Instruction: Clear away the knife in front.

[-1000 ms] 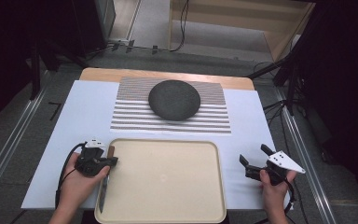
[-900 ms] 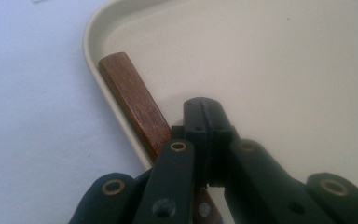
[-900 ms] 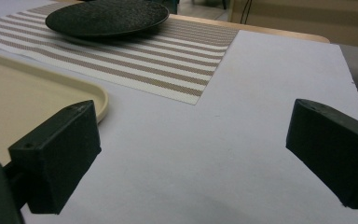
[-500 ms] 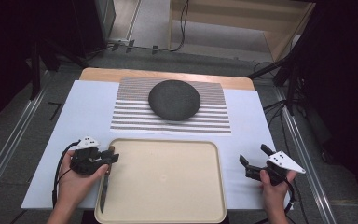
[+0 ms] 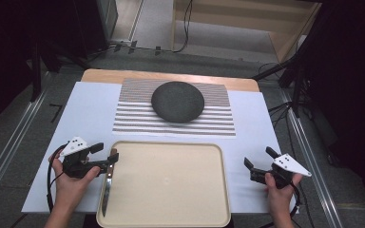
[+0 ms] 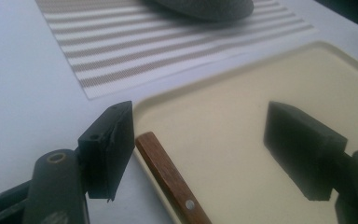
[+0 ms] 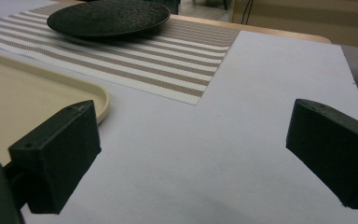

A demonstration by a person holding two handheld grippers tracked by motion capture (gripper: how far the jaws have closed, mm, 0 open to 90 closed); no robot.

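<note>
Meanwhile, my left gripper (image 5: 105,153) hovers at the cream tray's (image 5: 171,218) left rim, jaws spread wide, the wooden-handled knife (image 6: 170,179) lying between them just beside the left finger (image 6: 109,142), untouched. My right gripper (image 5: 257,159), jaws likewise apart, rests over bare white sheet (image 7: 242,116) right of the tray. Beyond both, a dark plate (image 5: 177,101) sits on the striped mat (image 5: 123,121). I read no writing anywhere.

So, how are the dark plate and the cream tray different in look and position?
The dark plate is round and nearly black; the cream tray is rectangular with rounded corners and pale. The plate lies on the striped mat, farther from the person; the tray lies nearer, on the white sheet. A knife lies along the tray's left edge.
</note>
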